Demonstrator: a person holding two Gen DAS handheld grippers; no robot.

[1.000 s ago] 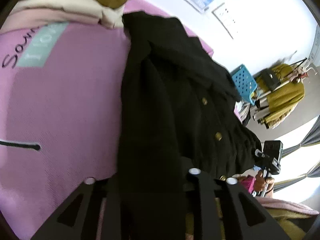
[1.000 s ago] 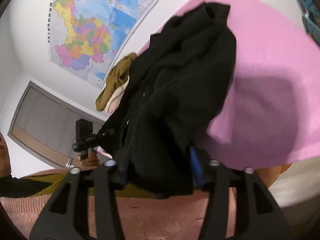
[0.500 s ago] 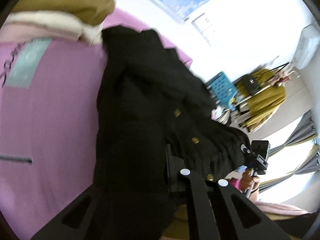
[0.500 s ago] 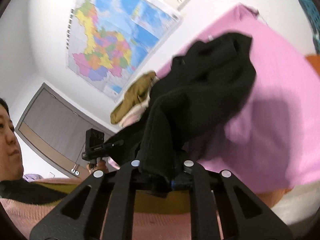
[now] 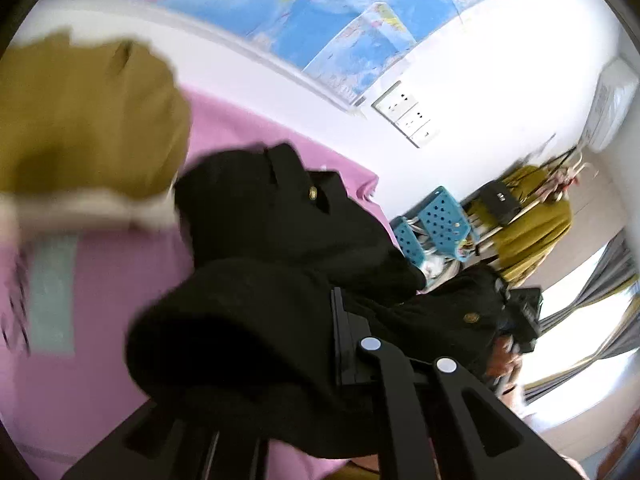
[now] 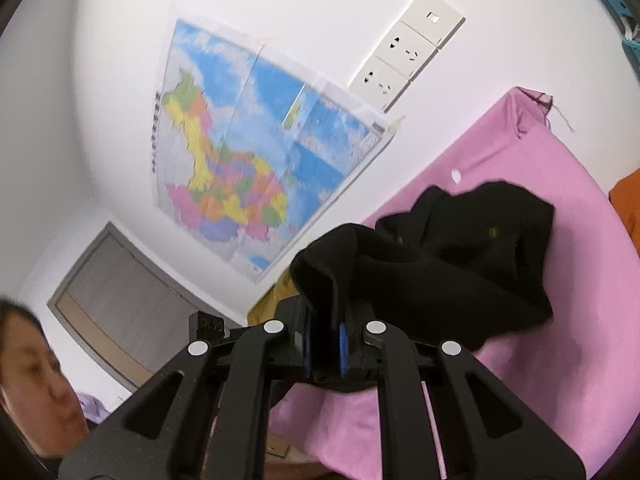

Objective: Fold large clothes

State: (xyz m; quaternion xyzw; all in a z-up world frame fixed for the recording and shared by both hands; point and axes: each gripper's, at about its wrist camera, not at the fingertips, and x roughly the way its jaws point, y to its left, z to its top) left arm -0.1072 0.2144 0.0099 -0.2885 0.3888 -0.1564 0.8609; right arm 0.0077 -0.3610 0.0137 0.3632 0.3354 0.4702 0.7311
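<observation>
- Left gripper (image 5: 320,344) is clamped on the black coat (image 5: 280,280); its near finger is buried in cloth.
- Right gripper (image 6: 324,340) pinches the coat's edge above the pink sheet (image 6: 580,320).
- Folded stack (image 5: 80,140) is blurred.

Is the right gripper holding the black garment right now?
Yes, the right gripper is shut on a fold of the black garment lifted off the pink cover.
</observation>
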